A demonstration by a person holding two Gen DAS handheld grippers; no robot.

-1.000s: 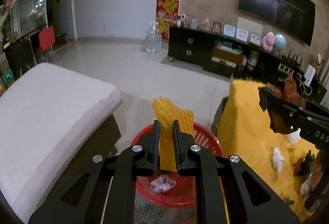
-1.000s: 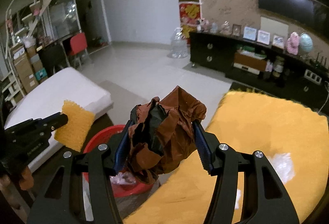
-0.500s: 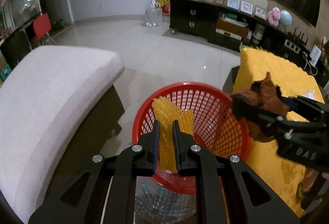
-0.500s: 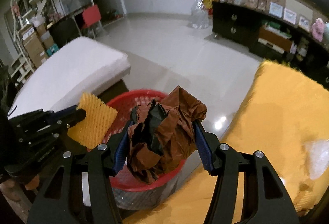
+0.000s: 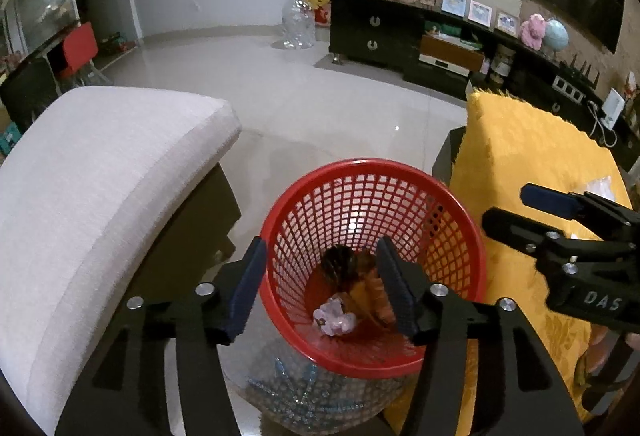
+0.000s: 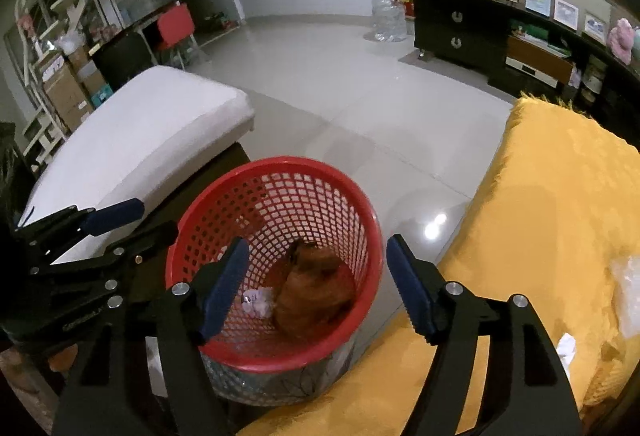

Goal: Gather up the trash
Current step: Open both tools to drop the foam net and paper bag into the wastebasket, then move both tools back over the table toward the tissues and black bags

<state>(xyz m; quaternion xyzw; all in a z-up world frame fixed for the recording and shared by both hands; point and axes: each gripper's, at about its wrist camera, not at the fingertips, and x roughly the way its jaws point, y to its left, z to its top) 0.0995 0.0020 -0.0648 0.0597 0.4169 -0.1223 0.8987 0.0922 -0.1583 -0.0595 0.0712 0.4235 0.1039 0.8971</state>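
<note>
A red mesh basket (image 5: 372, 166) (image 6: 280, 162) stands on the floor right below both grippers. In it lie a crumpled brown wrapper (image 5: 348, 268) (image 6: 316, 284) and a pale crumpled tissue (image 5: 334, 320) (image 6: 258, 300). An orange-yellow piece (image 5: 370, 294) shows beside the wrapper. My left gripper (image 5: 321, 242) (image 6: 154, 218) hangs over the basket's near rim, its jaws opening with nothing between them. My right gripper (image 6: 317, 243) (image 5: 508, 204) hangs over the basket from the right, its jaws opening and empty too.
A white cushioned bench (image 5: 100, 176) stands left of the basket. A table under a yellow cloth (image 6: 560, 176) stands to its right, with white scraps (image 6: 566, 348) and clear plastic (image 6: 632, 288) on it. A black TV cabinet (image 5: 380, 32) and a water bottle (image 5: 296, 20) stand beyond bare floor.
Both grippers opened. The yellow foam net left the left gripper and the brown wrapper left the right one; the wrapper now lies in the basket. Before that both grippers sank toward the basket.
</note>
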